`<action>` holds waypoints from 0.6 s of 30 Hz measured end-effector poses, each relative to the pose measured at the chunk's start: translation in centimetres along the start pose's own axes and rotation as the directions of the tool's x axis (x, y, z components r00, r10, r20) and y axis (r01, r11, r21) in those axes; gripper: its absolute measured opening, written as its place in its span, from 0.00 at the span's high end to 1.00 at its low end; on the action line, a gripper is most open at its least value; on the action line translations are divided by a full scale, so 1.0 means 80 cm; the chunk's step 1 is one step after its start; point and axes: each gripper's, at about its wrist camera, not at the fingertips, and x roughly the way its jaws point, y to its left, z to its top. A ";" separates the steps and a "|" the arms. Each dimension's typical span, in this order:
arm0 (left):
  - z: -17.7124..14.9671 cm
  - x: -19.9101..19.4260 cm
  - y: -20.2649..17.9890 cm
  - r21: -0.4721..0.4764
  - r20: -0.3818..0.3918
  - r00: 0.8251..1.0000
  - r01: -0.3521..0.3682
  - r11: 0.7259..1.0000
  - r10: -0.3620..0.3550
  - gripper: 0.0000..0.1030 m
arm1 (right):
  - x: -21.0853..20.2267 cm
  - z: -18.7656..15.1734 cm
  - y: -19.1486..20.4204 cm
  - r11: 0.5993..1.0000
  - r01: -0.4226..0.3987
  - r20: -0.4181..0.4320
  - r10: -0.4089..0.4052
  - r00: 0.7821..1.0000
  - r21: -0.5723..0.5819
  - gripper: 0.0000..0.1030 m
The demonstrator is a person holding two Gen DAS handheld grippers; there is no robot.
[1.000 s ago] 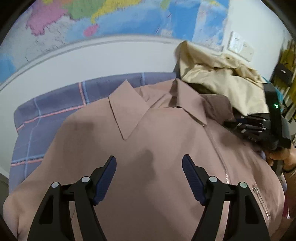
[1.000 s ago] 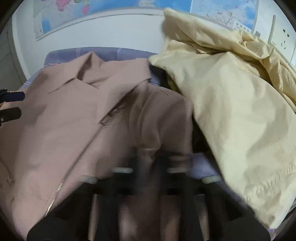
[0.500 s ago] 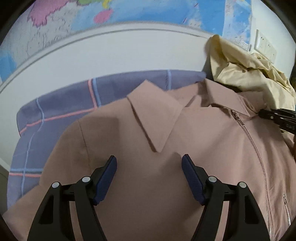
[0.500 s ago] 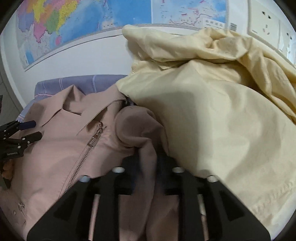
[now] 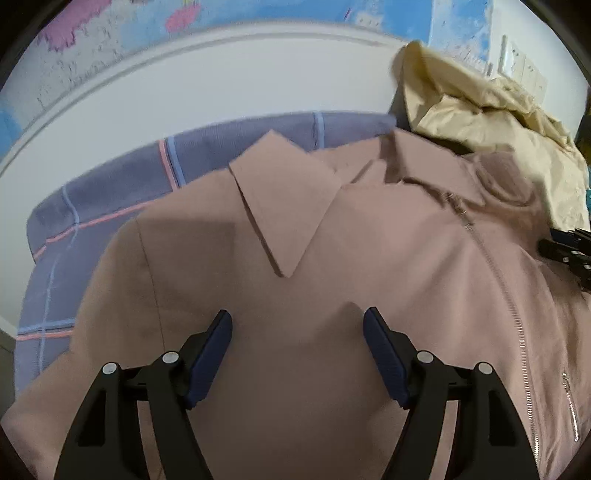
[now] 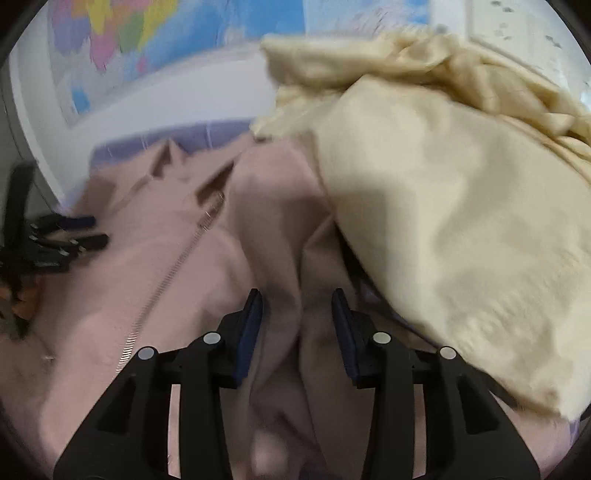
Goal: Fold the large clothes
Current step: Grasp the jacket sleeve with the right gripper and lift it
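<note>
A dusty pink zip jacket (image 5: 332, 277) lies front up on a purple checked cloth (image 5: 110, 195), its collar (image 5: 288, 206) toward the wall. My left gripper (image 5: 297, 325) hovers open over the chest just below the collar, with nothing between its pads. In the right wrist view the jacket (image 6: 147, 258) has its sleeve (image 6: 280, 229) bunched into a ridge. My right gripper (image 6: 297, 306) is opening around that ridge; the fabric lies loose between the jaws and the pads do not press on it. Each gripper shows at the edge of the other's view, the right gripper (image 5: 569, 254) and the left gripper (image 6: 74, 232).
A crumpled cream garment (image 6: 443, 203) is heaped at the right, overlapping the jacket's shoulder, and appears as the cream garment (image 5: 498, 129) beside the collar. A white wall with a coloured map (image 5: 258, 14) and a socket plate (image 5: 517, 70) stands behind.
My right gripper, shut on the pink sleeve a second ago, has parted its jaws and shifted sideways along the sleeve. My left gripper stays open and has dipped slightly toward the collar.
</note>
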 end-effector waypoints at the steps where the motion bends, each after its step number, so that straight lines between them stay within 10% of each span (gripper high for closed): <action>1: 0.000 -0.013 -0.004 0.012 0.021 1.000 0.008 1.000 -0.008 0.31 | -0.025 -0.006 -0.005 1.000 -0.012 0.035 0.012 0.999 0.001 0.56; 10: -0.015 -0.103 -0.057 0.138 0.108 0.989 0.088 0.986 -0.103 0.24 | -0.181 -0.145 -0.120 0.959 0.151 0.083 -0.176 0.981 0.239 0.20; 18: -0.024 -0.126 -0.106 0.212 0.128 0.979 0.132 0.968 -0.162 0.24 | -0.155 -0.210 -0.151 0.933 0.107 -0.009 -0.111 0.994 0.344 0.34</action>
